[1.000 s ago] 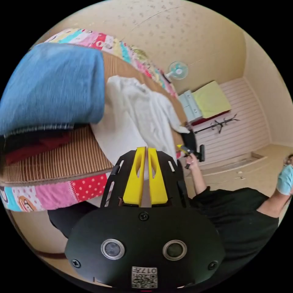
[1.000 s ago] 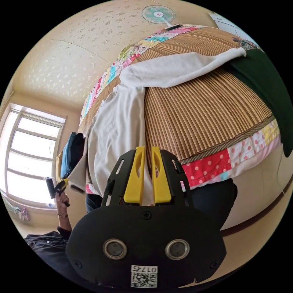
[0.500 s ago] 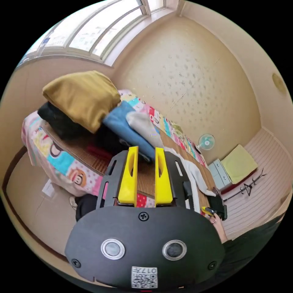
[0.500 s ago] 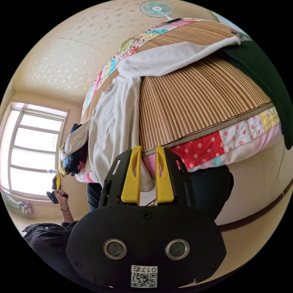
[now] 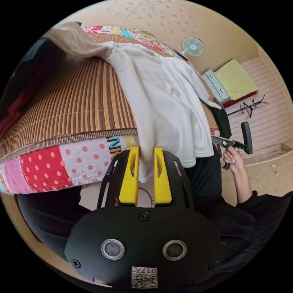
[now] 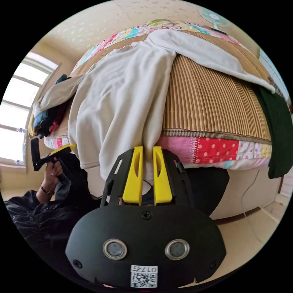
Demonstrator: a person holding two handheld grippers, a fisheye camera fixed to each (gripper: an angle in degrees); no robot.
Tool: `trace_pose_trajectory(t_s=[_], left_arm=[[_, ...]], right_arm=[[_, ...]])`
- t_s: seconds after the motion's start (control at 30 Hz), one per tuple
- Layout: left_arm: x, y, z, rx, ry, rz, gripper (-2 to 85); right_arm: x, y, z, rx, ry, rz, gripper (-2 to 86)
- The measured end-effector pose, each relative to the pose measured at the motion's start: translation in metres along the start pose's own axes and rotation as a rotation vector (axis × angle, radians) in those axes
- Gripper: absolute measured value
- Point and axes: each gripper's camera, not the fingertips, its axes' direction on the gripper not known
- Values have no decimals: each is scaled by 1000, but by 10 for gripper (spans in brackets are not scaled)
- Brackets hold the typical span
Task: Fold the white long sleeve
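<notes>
- Left gripper view: the left gripper [image 5: 145,163], with two yellow jaws on a black body, has its jaws a narrow gap apart, and the hanging hem of the white long-sleeved top [image 5: 161,100] sits between them; whether both jaws press on the cloth cannot be told.
- Right gripper view: the right gripper [image 6: 147,163] has its jaws similarly close together, with another part of the hem between them; the grip is equally unclear.
- White top is draped over the edge of a bed with a brown striped woven mat [image 6: 210,103], its body hanging down the side over a patchwork polka-dot bed cover [image 5: 61,164].
- One sleeve stretches across the mat toward a dark green garment [image 6: 276,128].
- Near the window, a pile of folded clothes [image 6: 48,117] sits on the bed.
</notes>
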Motion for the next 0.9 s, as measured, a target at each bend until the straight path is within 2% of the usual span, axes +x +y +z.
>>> trace_pose_trajectory(t_s=[0.1,0.2,0.3,0.37,0.47,0.53,0.67,0.73,0.83,0.9], left_arm=[[-11,9,-49,28,173,74,40],[-17,30,-116,125,272,182,40],[-18,52,-160,111,315,294,40],[-21,63,-165,24,313,309,42],[-38,81,-145,-102,161,210,57],[-53,94,-136,-103,100,108,76],[-73,111,-150,40,143,-35,82],[-76,112,-160,114,207,-70,82],[-79,110,-161,212,404,-114,83],[-69,109,-150,228,513,-132,82]], right_arm=[[12,13,-32,49,-24,-17,38],[23,44,-84,199,-35,-202,34],[37,77,-119,230,-156,-391,32],[48,93,-126,184,-238,-444,32],[64,111,-110,95,-277,-459,32],[90,117,-98,135,-341,-341,35],[157,115,-104,339,-428,-17,48],[211,105,-111,474,-472,203,74],[278,82,-114,600,-489,462,93],[312,62,-116,664,-487,541,101]])
